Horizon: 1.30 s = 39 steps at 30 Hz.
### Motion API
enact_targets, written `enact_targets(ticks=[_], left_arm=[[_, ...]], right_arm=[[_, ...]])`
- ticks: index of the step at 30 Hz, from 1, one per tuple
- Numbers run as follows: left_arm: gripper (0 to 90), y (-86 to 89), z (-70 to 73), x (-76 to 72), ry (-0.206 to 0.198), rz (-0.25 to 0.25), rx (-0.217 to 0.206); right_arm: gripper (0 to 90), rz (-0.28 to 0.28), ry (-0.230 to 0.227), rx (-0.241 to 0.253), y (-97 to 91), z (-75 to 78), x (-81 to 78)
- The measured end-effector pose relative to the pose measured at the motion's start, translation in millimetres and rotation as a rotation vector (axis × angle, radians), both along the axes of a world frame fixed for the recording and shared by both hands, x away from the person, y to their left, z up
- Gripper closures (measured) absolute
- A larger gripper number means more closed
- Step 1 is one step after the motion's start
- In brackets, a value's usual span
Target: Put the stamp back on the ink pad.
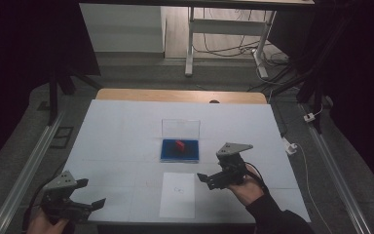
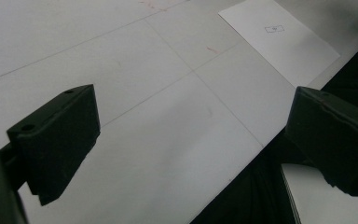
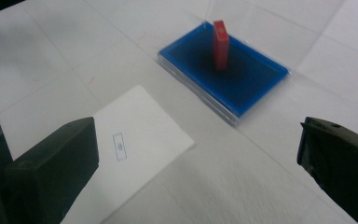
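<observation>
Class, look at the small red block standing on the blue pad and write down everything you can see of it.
The red block is a small, slim rectangular piece, matte red, with faint markings on its top end. It stands upright near the middle of the blue pad, which lies in an open clear case on the white table cover. Only the pad touches it. Neither gripper is on it; the right gripper, fingers open, is short of the case.

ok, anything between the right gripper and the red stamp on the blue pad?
No object. In the right gripper view the open right gripper faces the red stamp standing on the blue ink pad across bare white table cover; the stamped paper sheet lies left.
</observation>
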<state>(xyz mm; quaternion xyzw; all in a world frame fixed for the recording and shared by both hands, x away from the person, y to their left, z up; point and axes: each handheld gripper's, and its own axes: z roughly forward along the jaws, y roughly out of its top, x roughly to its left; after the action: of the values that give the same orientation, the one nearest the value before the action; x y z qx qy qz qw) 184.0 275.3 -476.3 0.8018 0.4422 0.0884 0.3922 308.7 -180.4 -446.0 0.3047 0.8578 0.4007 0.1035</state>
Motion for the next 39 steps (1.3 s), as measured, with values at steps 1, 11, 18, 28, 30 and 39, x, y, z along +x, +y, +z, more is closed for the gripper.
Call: enact_targets(ticks=[1,11,18,28,30,39], left_arm=[[3.3,0.0,0.0,0.0,0.0,0.0,0.0],[3.2,0.1,0.0,0.3,0.0,0.0,0.0],[2.8,0.9,0.1,0.1,0.0,0.006,-0.005],[2.2,2.3,0.2,-0.6,-0.001,0.014,-0.013],[2.3,2.6,0.1,-0.6,-0.001,0.013,-0.013],[2.3,2.4,-0.1,-0.6,0.0,0.012,-0.01]], right_arm=[[0.0,-0.005,0.001,0.0,-3.4,-0.4,-1.1],[0.0,-0.09,-0.002,0.019,-41.6,0.8,-17.1],[0.0,-0.157,-0.024,0.016,-65.8,1.4,-31.2],[0.0,-0.24,-0.011,0.007,-93.9,-5.1,-51.0],[0.0,-0.249,-0.012,0.004,-97.1,-6.2,-54.4],[0.0,-0.279,-0.007,-0.009,-105.4,-8.4,-65.6]])
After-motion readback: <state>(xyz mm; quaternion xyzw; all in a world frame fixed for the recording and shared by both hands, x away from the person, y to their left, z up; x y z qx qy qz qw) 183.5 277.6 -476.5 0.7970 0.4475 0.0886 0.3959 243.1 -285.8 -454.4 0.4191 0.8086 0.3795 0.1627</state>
